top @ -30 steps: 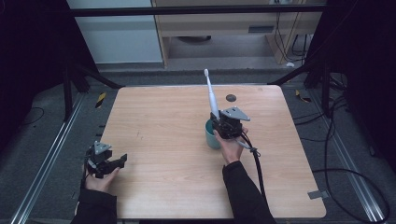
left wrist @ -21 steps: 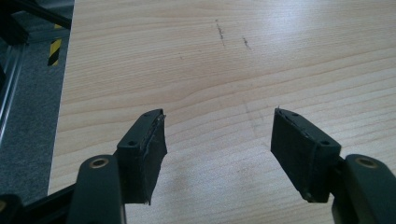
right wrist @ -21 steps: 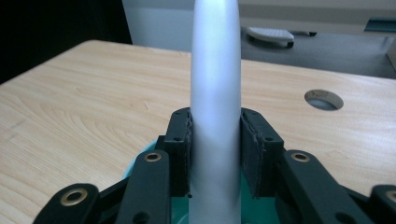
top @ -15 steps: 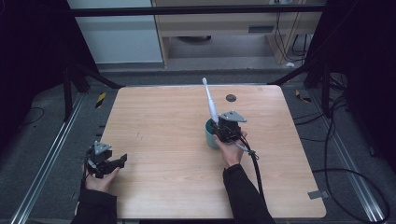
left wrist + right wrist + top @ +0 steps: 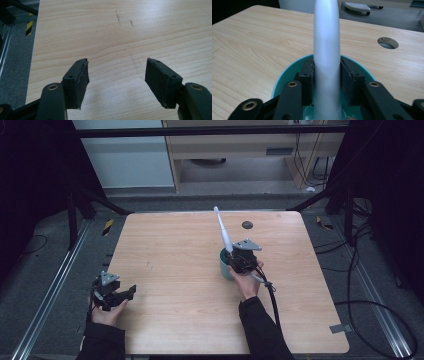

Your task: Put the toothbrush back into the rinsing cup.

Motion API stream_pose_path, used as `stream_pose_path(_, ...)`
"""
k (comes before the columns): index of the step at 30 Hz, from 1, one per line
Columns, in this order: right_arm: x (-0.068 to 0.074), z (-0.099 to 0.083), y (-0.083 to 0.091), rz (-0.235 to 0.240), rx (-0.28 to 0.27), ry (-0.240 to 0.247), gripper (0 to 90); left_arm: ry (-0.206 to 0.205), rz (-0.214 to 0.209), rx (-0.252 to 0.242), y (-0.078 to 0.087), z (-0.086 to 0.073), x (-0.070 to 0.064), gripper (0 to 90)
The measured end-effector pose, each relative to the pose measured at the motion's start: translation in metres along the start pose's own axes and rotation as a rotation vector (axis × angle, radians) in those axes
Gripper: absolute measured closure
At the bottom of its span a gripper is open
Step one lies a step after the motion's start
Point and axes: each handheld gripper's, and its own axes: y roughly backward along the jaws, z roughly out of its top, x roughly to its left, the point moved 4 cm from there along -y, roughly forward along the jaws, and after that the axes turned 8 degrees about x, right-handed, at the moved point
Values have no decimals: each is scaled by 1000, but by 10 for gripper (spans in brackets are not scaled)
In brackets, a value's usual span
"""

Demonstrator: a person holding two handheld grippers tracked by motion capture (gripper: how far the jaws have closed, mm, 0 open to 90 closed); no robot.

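Observation:
A teal cup [image 5: 225, 267] stands right of the table's middle; in the right gripper view its rim [image 5: 287, 75] curves around the jaws. My right gripper [image 5: 235, 254] is shut on a long white tapered handle [image 5: 223, 230] that rises out of the cup and leans up and away. Both jaws press on the white handle [image 5: 327, 50] just above the cup. My left gripper [image 5: 127, 292] rests at the table's front left corner, open and holding nothing. In the left gripper view its gripper [image 5: 116, 77] has bare wood between the jaws.
A round cable hole [image 5: 247, 225] lies near the far edge behind the cup, also seen as a hole [image 5: 388, 42]. The right gripper's cable [image 5: 272, 295] trails back along the forearm. Metal rails and floor cables lie beside the table [image 5: 165, 250].
The right gripper and the white handle shifted slightly left and away over the cup. The left gripper stayed still.

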Motion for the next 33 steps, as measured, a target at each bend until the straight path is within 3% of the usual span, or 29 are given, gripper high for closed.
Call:
stream_pose_path(7,-1,1,4,5,-10,0,659,0,0,-1,0,0,0,348)
stream_pose_path(11,-2,2,9,10,-10,-5,496,0,-1,0,0,0,0,347)
stream_pose_path(13,-2,3,14,34,-28,-6,428,-1,-1,-1,0,0,0,348)
stream_pose_path(19,-8,5,44,75,-82,-19,280,0,-1,-2,1,0,0,346)
stream_pose_path(26,-22,-17,79,120,-55,15,207,-4,-7,-1,0,-1,-1,350)
stream_pose_path(33,-43,-46,104,94,-45,16,169,-6,-16,1,1,-1,-3,387)
